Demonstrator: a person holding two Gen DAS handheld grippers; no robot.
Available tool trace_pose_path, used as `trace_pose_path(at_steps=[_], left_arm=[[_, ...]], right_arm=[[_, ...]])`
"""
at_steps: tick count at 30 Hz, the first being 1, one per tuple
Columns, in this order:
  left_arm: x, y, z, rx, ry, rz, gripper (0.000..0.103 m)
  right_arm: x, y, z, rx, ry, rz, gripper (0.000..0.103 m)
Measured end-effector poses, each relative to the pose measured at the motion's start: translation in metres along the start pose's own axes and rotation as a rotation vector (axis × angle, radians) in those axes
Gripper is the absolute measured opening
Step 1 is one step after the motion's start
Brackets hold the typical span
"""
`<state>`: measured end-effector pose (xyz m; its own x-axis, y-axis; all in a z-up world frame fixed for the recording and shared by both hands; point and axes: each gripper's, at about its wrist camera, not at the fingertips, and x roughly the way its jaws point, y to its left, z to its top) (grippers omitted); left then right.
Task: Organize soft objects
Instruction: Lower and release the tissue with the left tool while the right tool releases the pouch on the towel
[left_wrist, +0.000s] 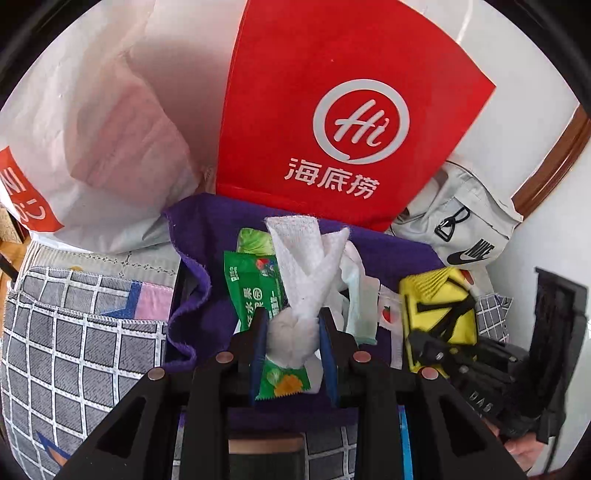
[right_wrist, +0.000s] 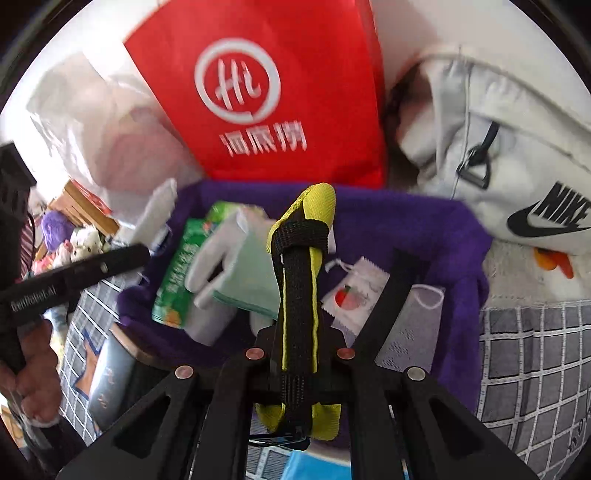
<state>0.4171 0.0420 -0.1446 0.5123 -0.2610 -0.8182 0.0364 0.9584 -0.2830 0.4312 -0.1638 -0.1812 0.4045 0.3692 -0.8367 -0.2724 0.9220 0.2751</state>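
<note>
My left gripper (left_wrist: 291, 319) is shut on the knot of a white knotted cloth (left_wrist: 306, 258), whose ends stick up over a purple-lined bin (left_wrist: 207, 229). Under it in the bin lie green snack packets (left_wrist: 255, 284) and a pale tissue pack. My right gripper (right_wrist: 299, 332) is shut on a yellow pad with a black strap (right_wrist: 301, 266), held upright over the same bin (right_wrist: 424, 221). In the left wrist view this right gripper (left_wrist: 439, 332) and the yellow pad (left_wrist: 432, 295) sit at the bin's right side. A small white strawberry pouch (right_wrist: 354, 291) and a mesh drawstring bag (right_wrist: 413, 325) lie inside.
A red non-woven bag (left_wrist: 332, 110) stands behind the bin, a white paper bag (left_wrist: 92, 129) to its left and a grey Nike bag (right_wrist: 517, 166) to its right. Grid-patterned grey bedding (left_wrist: 74, 350) surrounds the bin. A person's hand (right_wrist: 33, 369) holds the left gripper's handle.
</note>
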Motion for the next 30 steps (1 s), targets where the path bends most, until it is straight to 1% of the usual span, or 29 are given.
trace_pose_path(at_steps=[3, 6, 8, 11, 12, 14, 15, 17, 18, 20, 23, 24, 25, 27, 30], left_arm=[[0.006, 0.003, -0.001, 0.0, 0.02, -0.012, 0.026], [0.011, 0.006, -0.001, -0.013, 0.037, -0.024, 0.026], [0.014, 0.008, -0.002, -0.018, 0.045, -0.026, 0.026], [0.02, 0.007, -0.003, -0.017, 0.056, -0.035, 0.026], [0.022, 0.006, -0.003, -0.013, 0.061, -0.039, 0.026], [0.028, 0.005, -0.005, -0.013, 0.079, -0.045, 0.026], [0.03, 0.004, -0.005, -0.014, 0.083, -0.05, 0.026], [0.034, 0.004, -0.006, -0.01, 0.093, -0.056, 0.026], [0.035, 0.004, -0.006, -0.012, 0.096, -0.057, 0.026], [0.037, 0.003, -0.006, -0.013, 0.096, -0.059, 0.026], [0.038, 0.002, -0.005, -0.018, 0.11, -0.063, 0.031], [0.038, 0.002, -0.005, -0.02, 0.114, -0.065, 0.036], [0.037, 0.002, -0.004, -0.02, 0.116, -0.064, 0.044], [0.036, -0.001, -0.003, -0.016, 0.108, -0.056, 0.05], [0.028, -0.004, -0.003, -0.007, 0.096, -0.036, 0.056]], right_arm=[[0.012, 0.001, -0.003, -0.013, 0.048, 0.051, 0.009], [0.018, 0.002, -0.003, -0.012, 0.071, 0.074, 0.009], [0.022, 0.0, -0.004, -0.015, 0.091, 0.072, 0.012], [0.027, -0.003, -0.003, 0.0, 0.106, 0.055, 0.012], [0.028, -0.004, -0.004, -0.001, 0.111, 0.037, 0.016], [0.026, -0.004, -0.003, -0.017, 0.098, -0.011, 0.032], [0.023, -0.004, -0.003, -0.029, 0.082, -0.034, 0.036], [0.017, -0.003, -0.002, -0.043, 0.063, -0.049, 0.046], [0.012, -0.003, -0.001, -0.044, 0.05, -0.05, 0.048], [0.006, -0.006, -0.001, -0.045, 0.03, -0.053, 0.055], [-0.004, -0.009, 0.001, -0.049, -0.007, -0.086, 0.063], [-0.007, -0.009, 0.002, -0.05, -0.018, -0.103, 0.063], [-0.01, -0.01, 0.003, -0.049, -0.032, -0.118, 0.063], [-0.015, -0.011, 0.004, -0.044, -0.053, -0.133, 0.064], [-0.023, -0.01, 0.004, -0.049, -0.073, -0.169, 0.066]])
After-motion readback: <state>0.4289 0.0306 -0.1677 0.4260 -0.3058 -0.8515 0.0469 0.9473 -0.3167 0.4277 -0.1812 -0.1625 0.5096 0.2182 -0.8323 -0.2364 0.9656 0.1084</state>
